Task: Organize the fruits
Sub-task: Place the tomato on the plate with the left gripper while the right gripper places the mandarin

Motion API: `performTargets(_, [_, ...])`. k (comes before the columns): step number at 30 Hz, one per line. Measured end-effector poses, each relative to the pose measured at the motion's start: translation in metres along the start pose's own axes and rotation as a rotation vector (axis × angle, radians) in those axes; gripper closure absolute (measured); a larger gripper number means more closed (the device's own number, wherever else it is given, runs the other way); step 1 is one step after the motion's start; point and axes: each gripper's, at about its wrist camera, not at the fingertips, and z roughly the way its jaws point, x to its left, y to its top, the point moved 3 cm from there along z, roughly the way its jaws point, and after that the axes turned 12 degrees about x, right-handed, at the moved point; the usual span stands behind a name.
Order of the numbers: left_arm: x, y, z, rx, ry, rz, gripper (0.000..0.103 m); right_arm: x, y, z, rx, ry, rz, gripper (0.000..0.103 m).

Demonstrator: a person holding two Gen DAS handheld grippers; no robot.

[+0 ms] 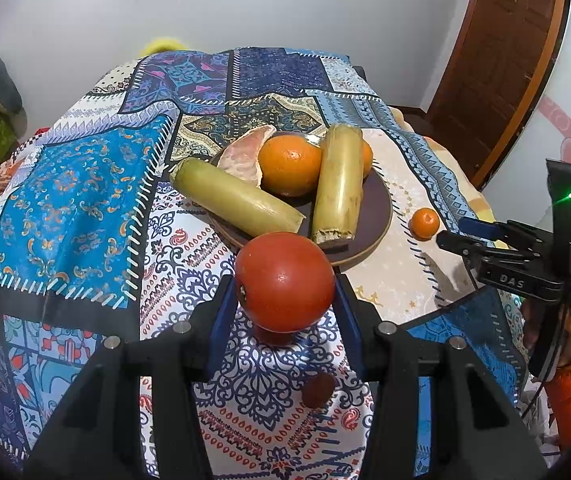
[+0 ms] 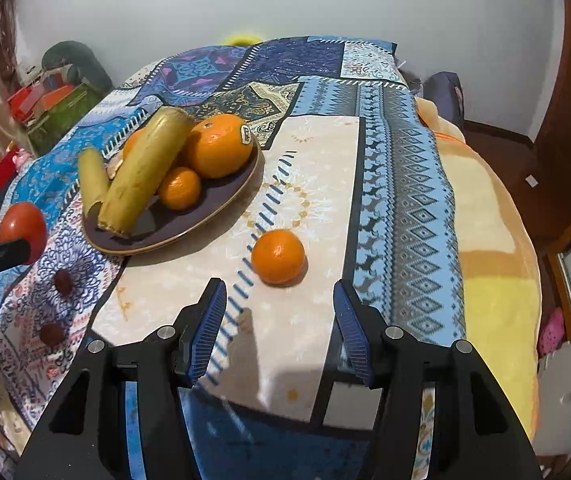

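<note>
Two grippers over patterned tablecloth (image 2: pixel 317 184). Far left: left gripper (image 1: pixel 285 300) pinching red tomato (image 1: pixel 284 282), held just above cloth near plate edge. Two small dark red fruits (image 2: pixel 63 281) on cloth below it. Centre: dark plate (image 2: pixel 221 204) holding two sugarcane pieces (image 2: pixel 145 172), oranges (image 2: pixel 219 144), pomelo segment (image 1: pixel 245 154). Right: loose mandarin (image 2: pixel 278 256) on cloth beside plate; right gripper (image 2: pixel 279 320) spread wide, empty, just short of mandarin.
</note>
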Motion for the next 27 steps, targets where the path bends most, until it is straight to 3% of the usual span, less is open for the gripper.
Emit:
performTargets(4, [0.002, 0.006, -0.001, -0.009, 0.002, -0.005, 0.055, 0.003, 0.012, 0.017, 0.009, -0.007, -0.008, 0.051])
performTargets(8, [0.003, 0.013, -0.001, -0.019, 0.004, -0.009, 0.055, 0.001, 0.018, 0.035, 0.042, 0.002, 0.001, 0.071])
performTargets(16, [0.002, 0.039, 0.006, -0.033, 0.002, 0.000, 0.055, 0.003, 0.023, 0.025, 0.016, 0.047, 0.003, 0.072])
performTargets(27, [-0.003, 0.075, 0.024, -0.043, -0.005, 0.007, 0.055, 0.027, 0.058, 0.009, -0.071, 0.097, -0.036, 0.071])
